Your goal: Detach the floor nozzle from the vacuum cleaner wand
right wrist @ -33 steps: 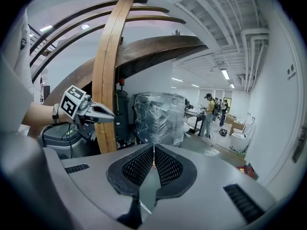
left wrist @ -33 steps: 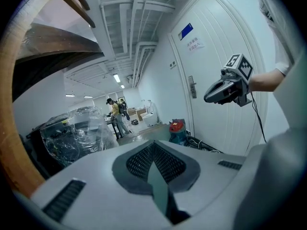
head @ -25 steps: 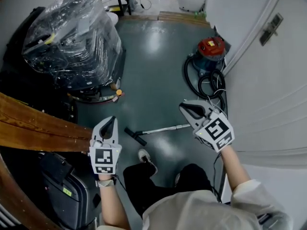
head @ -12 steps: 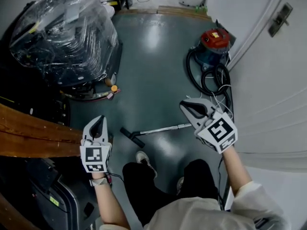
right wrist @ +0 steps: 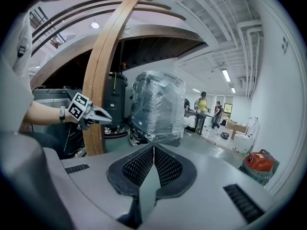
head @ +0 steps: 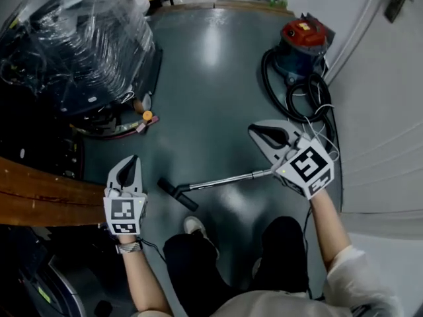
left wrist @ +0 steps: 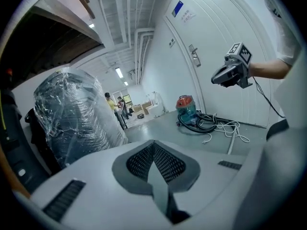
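The room has a grey-green painted floor (head: 218, 78) bounded by a white wall (head: 383, 111).

1. Floor nozzle (head: 173, 193): dark, lying on the floor, still joined to the left end of the wand (head: 221, 180) as the head view shows it.
2. Wand: a metal tube lying flat on the floor, almost crosswise to the person. Its right end runs out of sight under the right claw.
3. Right claw (head: 254, 132): over the wand's right end and pointing away from the person. Its jaws are pressed together with nothing between them.
4. Left claw (head: 132, 158): left of the wand, just beyond the nozzle end and clear of it. Its jaws are also pressed together and empty.
5. Shoe (head: 195, 226): on the floor on the person's side of the wand, near the nozzle end.
6. Vacuum cleaner (head: 301, 41): a red-topped canister well beyond the wand's right end, against the wall. Its black hose (head: 291, 104) lies coiled between the canister and the wand.
7. Plastic-wrapped machine (head: 73, 45): well beyond the wand's left end.
8. Wooden beam (head: 46, 197): left of the wand, past the left claw.
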The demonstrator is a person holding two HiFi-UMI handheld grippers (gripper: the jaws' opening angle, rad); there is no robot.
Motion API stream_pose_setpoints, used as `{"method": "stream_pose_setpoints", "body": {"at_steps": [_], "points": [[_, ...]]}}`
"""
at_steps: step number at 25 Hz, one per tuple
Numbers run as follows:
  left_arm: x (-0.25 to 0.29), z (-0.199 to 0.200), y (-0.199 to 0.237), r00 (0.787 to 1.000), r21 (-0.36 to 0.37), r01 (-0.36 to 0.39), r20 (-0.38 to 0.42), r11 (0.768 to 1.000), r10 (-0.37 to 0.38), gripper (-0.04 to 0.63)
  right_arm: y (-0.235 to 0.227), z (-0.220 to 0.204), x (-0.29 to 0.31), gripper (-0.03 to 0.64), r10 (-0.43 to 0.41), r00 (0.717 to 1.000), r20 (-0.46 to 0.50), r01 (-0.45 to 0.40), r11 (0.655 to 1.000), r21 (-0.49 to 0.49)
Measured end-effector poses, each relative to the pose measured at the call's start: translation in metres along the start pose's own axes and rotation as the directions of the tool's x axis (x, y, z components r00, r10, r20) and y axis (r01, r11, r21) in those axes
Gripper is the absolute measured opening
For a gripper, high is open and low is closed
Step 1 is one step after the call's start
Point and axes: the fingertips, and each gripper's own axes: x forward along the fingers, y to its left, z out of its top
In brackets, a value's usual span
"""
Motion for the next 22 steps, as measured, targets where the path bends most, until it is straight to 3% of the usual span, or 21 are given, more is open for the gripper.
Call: {"method": "stream_pose_setpoints", "body": {"at_steps": [10,16,22], "points": [[0.018,-0.076,-0.061,0.999,-0.040,0.033,-0.009,0.999,-0.033,0.000,0.015,-0.093,0.022,0.029,0.011,1.000,-0.014,-0.011,1.000,0.008],[0.030,-0.118,-0.092,0.990,-0.042,0.128,-0.059,0.991,-0.131,0.000,0.033,-0.147,0.048,0.031,0.083,0.993,-0.081,-0.079,0.996,0.048],[0.062,-0.172,-0.112,0.956,0.031,0.268,-0.134,0.963,-0.262,0.000,0.055,-0.191,0.093,0.031,0.124,0.985,-0.123,-0.118,0.992,0.054]]}}
